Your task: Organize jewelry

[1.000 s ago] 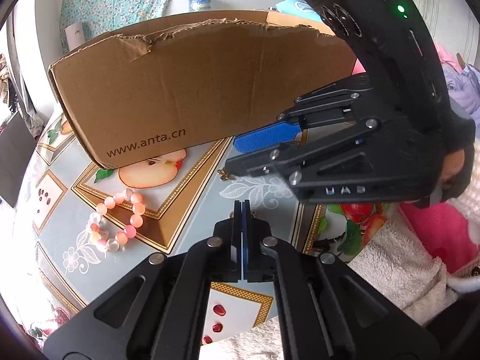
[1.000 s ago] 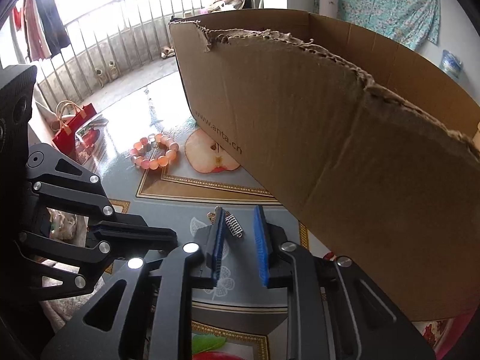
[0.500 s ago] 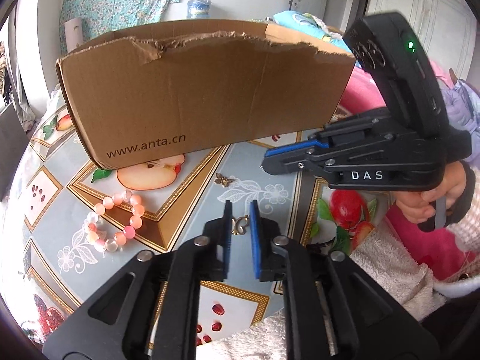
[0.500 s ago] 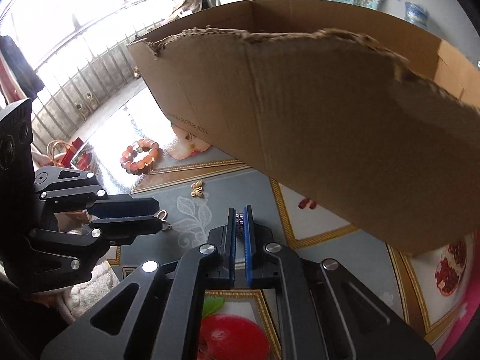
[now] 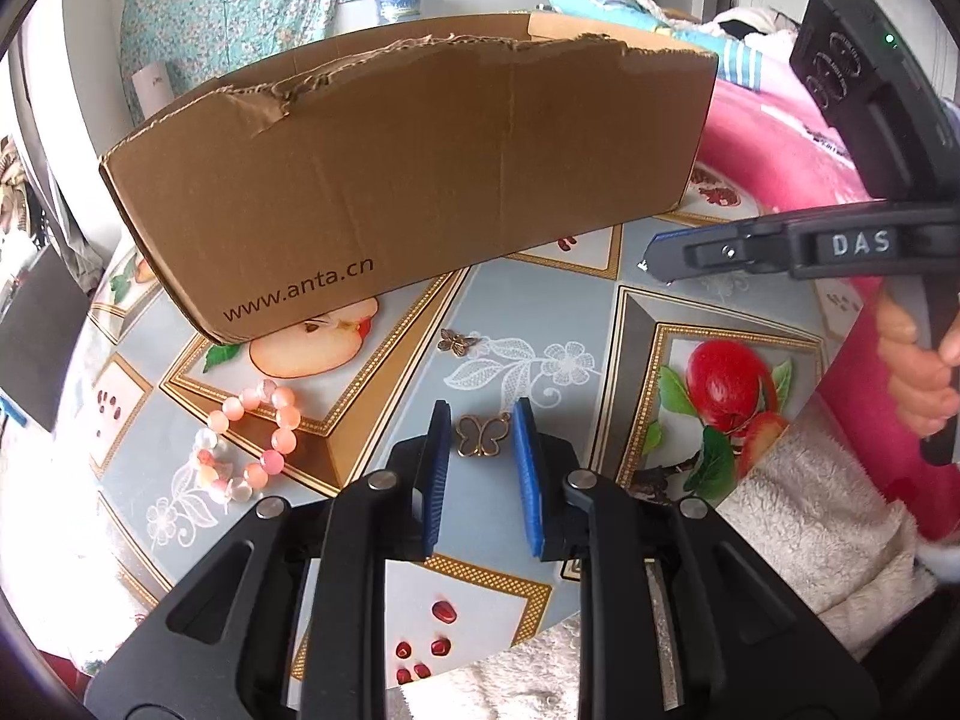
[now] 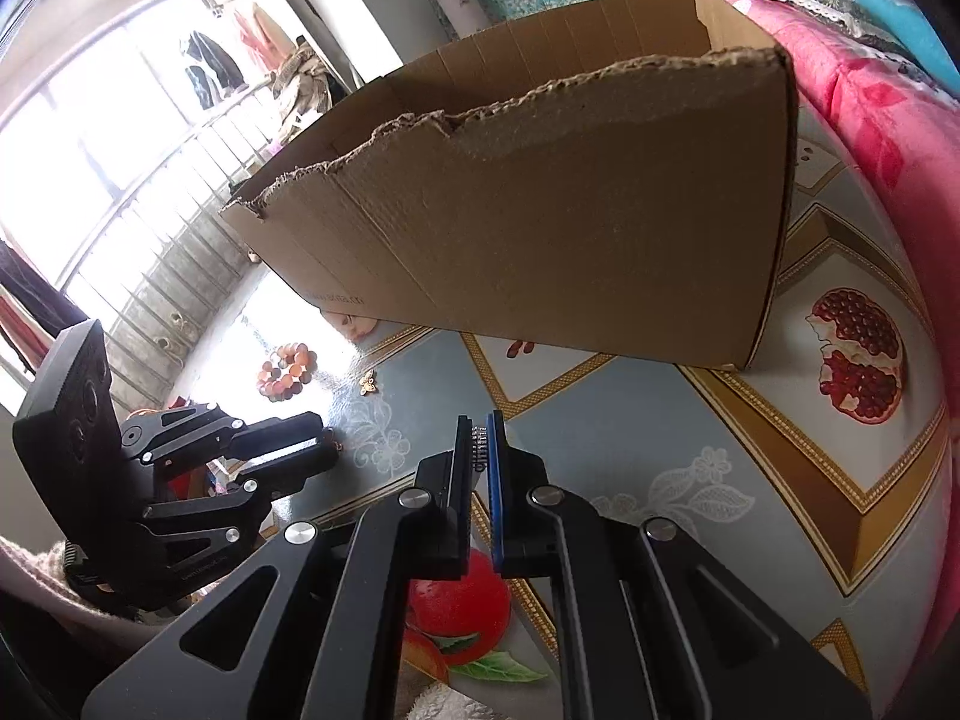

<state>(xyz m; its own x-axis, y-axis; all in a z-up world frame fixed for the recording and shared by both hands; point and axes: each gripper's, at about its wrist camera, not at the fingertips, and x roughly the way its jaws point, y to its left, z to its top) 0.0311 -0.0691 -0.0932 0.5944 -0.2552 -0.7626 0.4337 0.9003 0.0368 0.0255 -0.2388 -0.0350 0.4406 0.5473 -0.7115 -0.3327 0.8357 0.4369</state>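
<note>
My left gripper (image 5: 481,462) hovers low over the fruit-print tablecloth (image 5: 540,312) with its jaws opening. A gold butterfly pendant (image 5: 480,435) lies flat between its blue pads, untouched. A smaller butterfly charm (image 5: 459,341) and a pink bead bracelet (image 5: 246,444) lie farther off, near the open cardboard box (image 5: 408,180). My right gripper (image 6: 479,426) is shut on a small silver coiled piece (image 6: 478,447), held above the table in front of the box (image 6: 540,210). In the left wrist view the right gripper (image 5: 651,258) sits to the upper right, held by a hand (image 5: 912,372).
A fluffy white cloth (image 5: 810,516) and a pink blanket (image 5: 780,150) crowd the table's right edge. The left gripper (image 6: 324,450) shows at lower left in the right wrist view, with the bracelet (image 6: 287,363) and small charm (image 6: 368,383) beyond it.
The left jaws went from shut to parted, and the butterfly pendant now lies between them. The right jaws shut on the coiled piece, and that gripper rolled and swung right along the box.
</note>
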